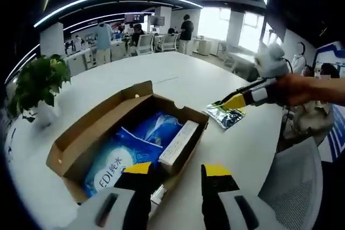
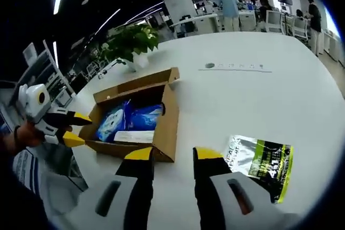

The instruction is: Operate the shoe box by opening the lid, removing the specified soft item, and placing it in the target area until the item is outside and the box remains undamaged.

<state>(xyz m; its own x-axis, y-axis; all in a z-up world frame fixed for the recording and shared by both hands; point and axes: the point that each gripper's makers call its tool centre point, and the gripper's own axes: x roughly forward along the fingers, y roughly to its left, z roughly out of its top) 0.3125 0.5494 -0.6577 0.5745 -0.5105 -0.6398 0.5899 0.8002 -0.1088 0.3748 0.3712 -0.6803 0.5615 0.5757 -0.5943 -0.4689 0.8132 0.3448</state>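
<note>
The white bench (image 1: 215, 79) carries the open cardboard shoe box (image 1: 97, 133) toward its near edge, lid flap folded back and intact. Inside lie blue wet-wipe packs (image 1: 135, 144) and a slim white carton (image 1: 179, 143). A green-and-silver soft pouch (image 2: 261, 161) rests flat on the bench outside the box, well apart from it, toward the open middle of the surface. A potted plant (image 1: 35, 82) stands near the far edge.

In the left gripper view the right claw (image 1: 220, 104) reaches in from the side, its yellow tips at the pouch; whether they are parted or pinching it cannot be told there. In the right gripper view that claw's jaws stand spread and empty, just short of the pouch. The left claw (image 1: 175, 173) hovers spread at the box's near wall, gripping nothing.

Judgement: removal appears done and placement is being finished. Withdraw the right claw straight back, clear of the pouch, and keep the left claw off the cardboard wall to avoid creasing it.
</note>
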